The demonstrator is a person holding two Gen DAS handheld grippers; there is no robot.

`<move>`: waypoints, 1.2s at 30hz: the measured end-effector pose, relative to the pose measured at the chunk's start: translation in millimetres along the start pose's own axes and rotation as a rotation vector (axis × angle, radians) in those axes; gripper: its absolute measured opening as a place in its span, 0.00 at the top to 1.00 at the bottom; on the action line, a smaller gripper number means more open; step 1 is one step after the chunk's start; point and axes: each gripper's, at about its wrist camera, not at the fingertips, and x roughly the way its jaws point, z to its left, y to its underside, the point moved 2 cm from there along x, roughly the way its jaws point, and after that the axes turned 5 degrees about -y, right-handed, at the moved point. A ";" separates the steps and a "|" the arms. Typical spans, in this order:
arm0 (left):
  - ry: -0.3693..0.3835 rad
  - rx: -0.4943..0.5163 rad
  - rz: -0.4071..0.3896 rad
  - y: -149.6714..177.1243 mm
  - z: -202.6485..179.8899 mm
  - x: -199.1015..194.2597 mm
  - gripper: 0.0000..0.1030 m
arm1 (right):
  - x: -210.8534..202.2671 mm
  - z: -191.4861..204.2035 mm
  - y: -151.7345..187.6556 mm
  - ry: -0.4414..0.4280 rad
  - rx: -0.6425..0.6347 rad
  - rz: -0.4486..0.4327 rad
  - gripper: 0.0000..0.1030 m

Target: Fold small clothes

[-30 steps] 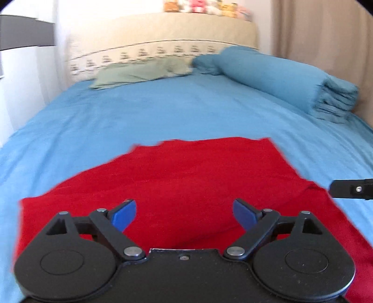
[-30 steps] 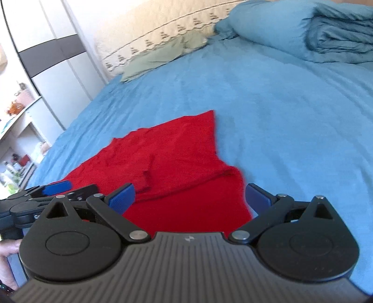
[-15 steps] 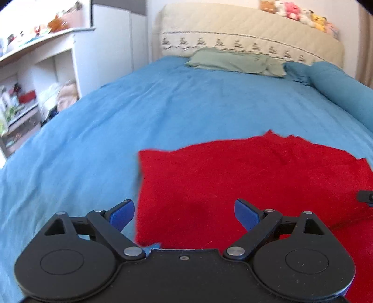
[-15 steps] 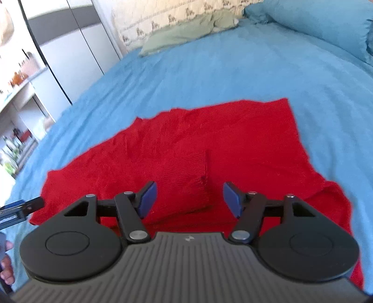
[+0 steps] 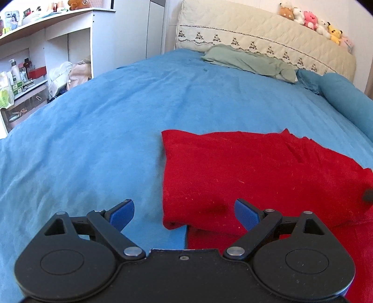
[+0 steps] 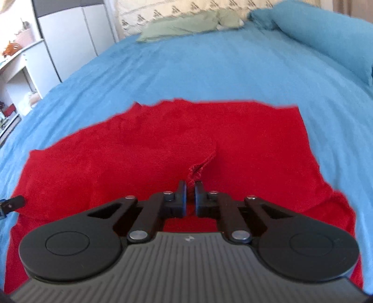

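Note:
A red knit garment (image 5: pixel 244 172) lies spread on the blue bedsheet (image 5: pixel 93 130), its left part folded over with a corner near my left gripper. My left gripper (image 5: pixel 184 211) is open, its jaws straddling the folded corner of the garment. In the right wrist view the garment (image 6: pixel 149 144) fills the middle. My right gripper (image 6: pixel 190 186) is shut on the end of a red sleeve fold (image 6: pixel 202 165) that rises from the garment. The left gripper's tip (image 6: pixel 11 202) shows at the left edge.
A green pillow (image 5: pixel 247 61) and a rolled blue duvet (image 5: pixel 347 102) lie at the head of the bed (image 5: pixel 256 39). White shelves (image 5: pixel 42 58) with bottles stand to the left. Plush toys (image 5: pixel 312 19) sit on the headboard.
My right gripper has closed onto the red sleeve fold. My left gripper has swung to the garment's left edge and stayed open.

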 end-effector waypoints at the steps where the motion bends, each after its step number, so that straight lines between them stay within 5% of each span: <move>1: 0.003 0.005 -0.004 -0.8 0.4 -1.7 0.08 | -5.1 2.0 -6.3 -0.004 -0.013 -0.020 0.79; 5: 0.008 0.034 -0.019 -1.9 -0.8 -7.9 0.08 | -27.3 -5.1 -42.5 -0.022 -0.037 -0.079 0.79; 10: 0.017 0.053 -0.028 0.5 -4.4 -11.2 0.08 | -50.4 -50.7 -60.4 0.096 -0.039 -0.156 0.79; 18: 0.038 0.068 -0.026 -5.4 -14.9 -11.7 0.08 | -28.8 -87.4 -29.4 0.146 -0.035 -0.046 0.77; 19: 0.051 0.067 -0.035 -9.3 -17.0 -12.8 0.08 | -27.6 -87.0 -28.5 0.166 -0.032 -0.040 0.73; 21: 0.080 0.069 -0.055 -18.7 -24.5 -13.8 0.08 | -33.2 -83.8 -29.4 0.217 -0.039 -0.078 0.40; 22: 0.095 0.074 -0.068 -25.2 -30.1 -13.0 0.07 | -38.9 -80.5 -30.6 0.228 -0.045 -0.124 0.12; 23: 0.109 0.079 -0.078 -31.6 -36.7 -10.3 0.06 | -46.1 -75.8 -28.4 0.219 -0.048 -0.179 0.00; 25: 0.125 0.078 -0.077 -41.0 -50.8 -1.2 0.04 | -48.4 -65.0 -27.9 0.139 -0.073 -0.216 0.00; 29: 0.177 0.091 -0.046 -52.3 -79.3 24.5 0.04 | -20.3 -50.2 -21.5 0.059 -0.099 -0.149 0.00; 36: 0.162 0.154 0.066 -37.3 -92.3 82.1 0.00 | 31.2 -57.5 -2.2 0.067 -0.070 -0.034 0.00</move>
